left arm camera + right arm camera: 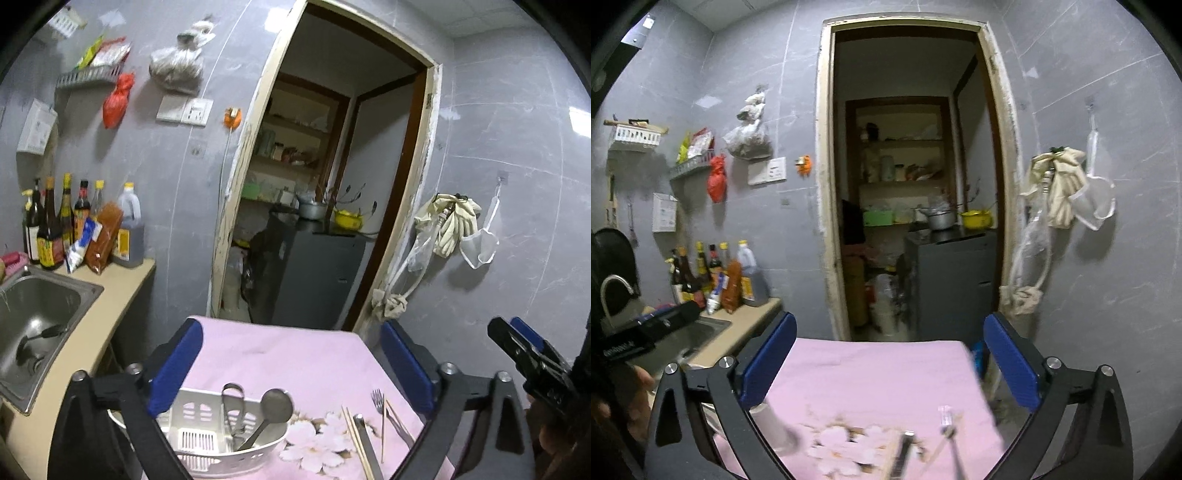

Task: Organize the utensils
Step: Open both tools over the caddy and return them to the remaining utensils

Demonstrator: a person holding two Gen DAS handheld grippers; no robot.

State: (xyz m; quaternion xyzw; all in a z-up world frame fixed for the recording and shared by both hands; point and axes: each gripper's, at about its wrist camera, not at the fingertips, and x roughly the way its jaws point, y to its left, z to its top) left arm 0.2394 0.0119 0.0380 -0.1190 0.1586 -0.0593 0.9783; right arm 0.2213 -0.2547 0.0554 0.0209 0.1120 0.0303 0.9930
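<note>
A pink floral cloth (295, 354) covers a small table before an open doorway (325, 184) in a grey-tiled kitchen. The white utensil basket (207, 435) holds a ladle (273, 410) and tongs (232, 406); a fork (377, 398) and chopsticks (354, 439) lie beside it on the cloth. The left gripper (291, 365) and right gripper (890, 362) both stand wide apart, empty. Sauce bottles (59, 221) line the counter by the sink (37, 314).

My left wrist camera looks forward, slightly down, over the pink tablecloth (295, 354) toward the doorway (332, 184); my right wrist camera faces the same doorway (908, 184), both sharing the cloth (879, 373) close below
</note>
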